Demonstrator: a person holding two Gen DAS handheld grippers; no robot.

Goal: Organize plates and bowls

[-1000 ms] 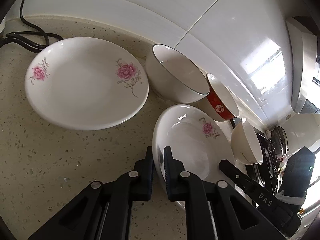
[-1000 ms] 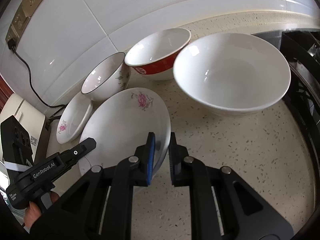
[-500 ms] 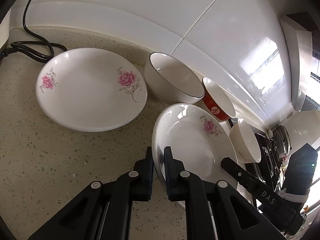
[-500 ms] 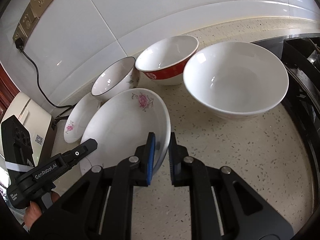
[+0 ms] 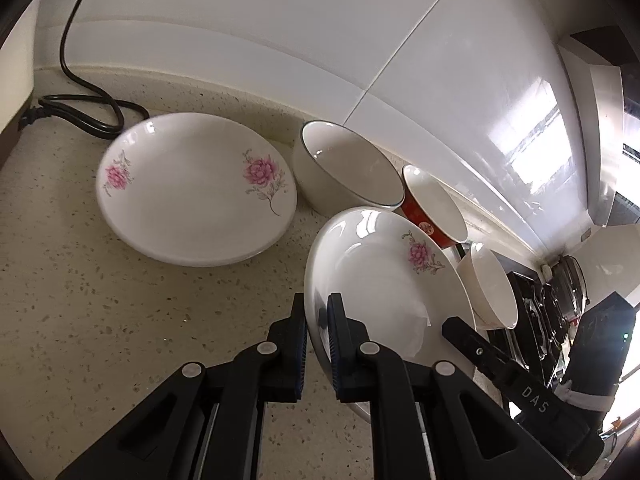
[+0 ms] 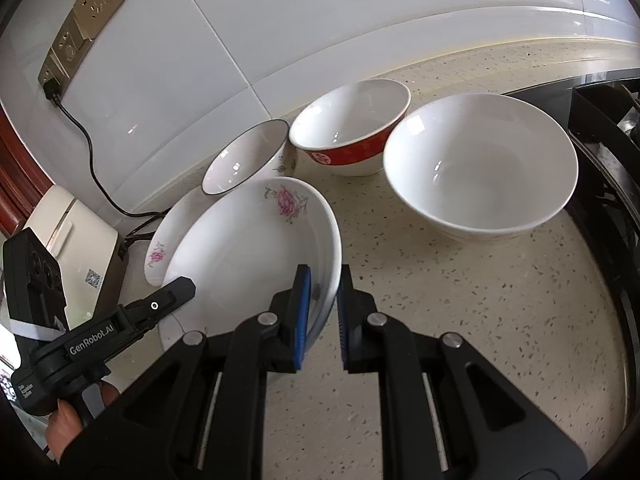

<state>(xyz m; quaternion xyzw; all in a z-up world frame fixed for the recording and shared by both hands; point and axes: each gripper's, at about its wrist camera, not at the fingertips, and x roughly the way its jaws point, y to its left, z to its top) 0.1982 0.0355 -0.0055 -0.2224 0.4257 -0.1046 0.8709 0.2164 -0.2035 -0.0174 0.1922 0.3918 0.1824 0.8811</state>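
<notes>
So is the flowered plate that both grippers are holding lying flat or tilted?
Tilted: the held plate is clamped by its rim at both sides, its far edge raised above the counter.

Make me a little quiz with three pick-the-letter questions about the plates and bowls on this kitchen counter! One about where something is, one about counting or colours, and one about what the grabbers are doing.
1. Where is the other flowered plate that nobody holds?
A. inside the big white bowl
B. flat on the counter near the black cord
C. on the stove

2. How many bowls stand on the counter?
A. one
B. three
C. five

3. What are the two grippers doing?
A. both are shut on the rim of one flowered plate
B. both hang open over the counter
C. each holds a bowl

Answers:
1 B: it lies on the speckled counter beside the cord.
2 B: dark-rimmed bowl, red bowl, big white bowl.
3 A: the left gripper and the right gripper pinch opposite edges of the held plate.
</notes>
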